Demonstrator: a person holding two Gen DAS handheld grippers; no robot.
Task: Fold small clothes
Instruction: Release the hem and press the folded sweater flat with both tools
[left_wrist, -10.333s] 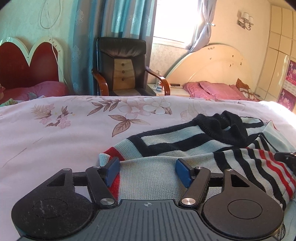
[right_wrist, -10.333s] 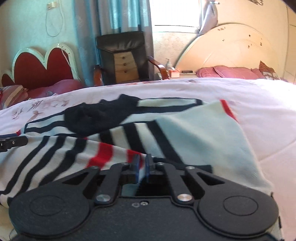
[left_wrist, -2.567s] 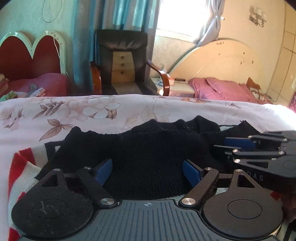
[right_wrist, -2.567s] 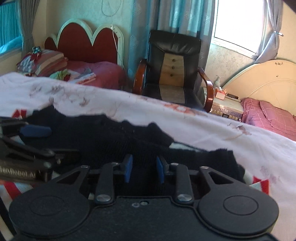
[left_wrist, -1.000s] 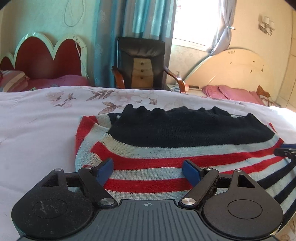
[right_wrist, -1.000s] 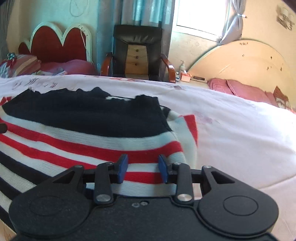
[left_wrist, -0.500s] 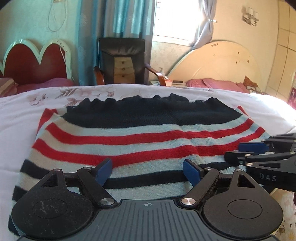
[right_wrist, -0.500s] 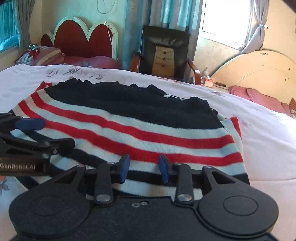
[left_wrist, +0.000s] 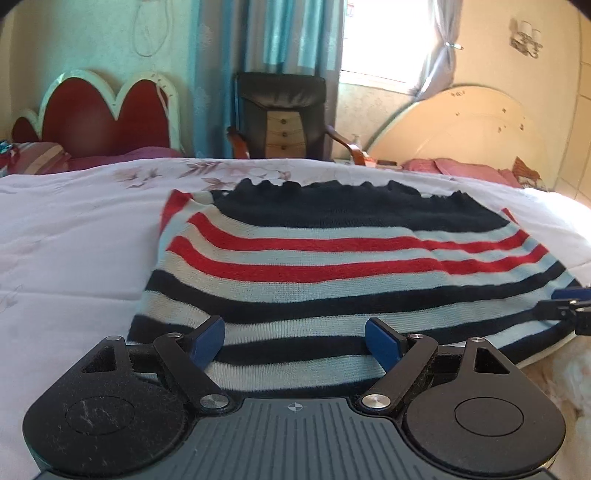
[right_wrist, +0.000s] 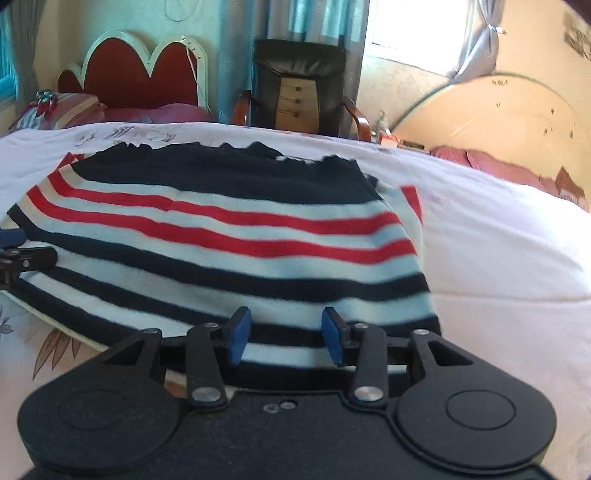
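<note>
The striped sweater lies flat on the floral bedspread, folded into a broad block, its dark band at the far edge and red, pale and dark stripes running across toward the near side. No containers here, just bedding. The left gripper sits low over the sweater's near left portion, tilted downward, its blue pads spread wide with knit beneath them and neither pad pressing. The right gripper is angled down over the near right portion, its jaws opening, a strip of striped knit between the pads but not pinched. The left view alone catches the wall lamp at upper right; the right view alone shows the sweater's right edge. Both see the black armchair and red headboard far behind.
</note>
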